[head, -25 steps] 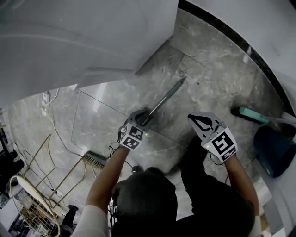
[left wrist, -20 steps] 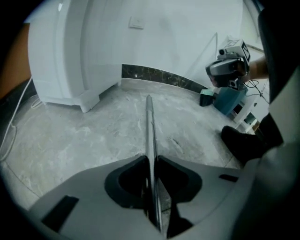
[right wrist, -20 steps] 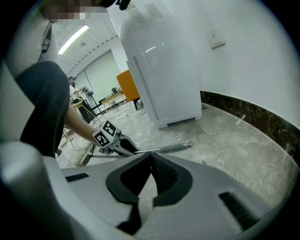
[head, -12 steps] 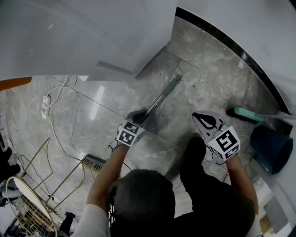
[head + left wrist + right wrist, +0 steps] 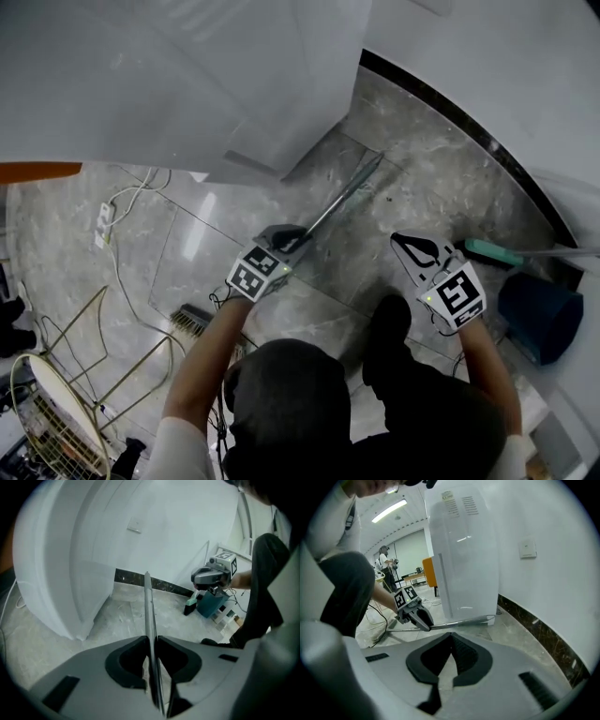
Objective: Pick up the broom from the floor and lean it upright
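- Silver metal tube is making up the broom handle (image 5: pixel 342 195). It is running from the person's left side out toward the foot of the white cabinet (image 5: pixel 281 84), above the grey marble floor (image 5: pixel 422 178).
- Bristle head (image 5: pixel 192 320) is sitting low at the person's left. Whether it is touching the floor I cannot tell.
- Left hand-held gripper (image 5: pixel 151 639) is pinching the handle partway along. Its jaws have just been closing, and the pads are now pressing on the tube from both sides.
- Right hand-held gripper (image 5: pixel 451 636) is hovering well apart from the handle, jaws pressed together with nothing between them.
- Handling, my reading: the tube is looking stiff and light, so 1 gripper is likely coping with the weight. The smooth round metal is looking slippery and may be turning or sliding in the pads as the broom tips up.
- The bristles are looking soft and will likely be flexing, so they are offering a poor hold. The head end is probably the heavier one.
- Best hold, as I am judging it: using the present pinch on the handle and adding the 2nd gripper nearer the free tip, for steering it against the wall (image 5: pixel 525 75).
- Risk: the long free end is lying close to the cabinet corner and could be knocking it.
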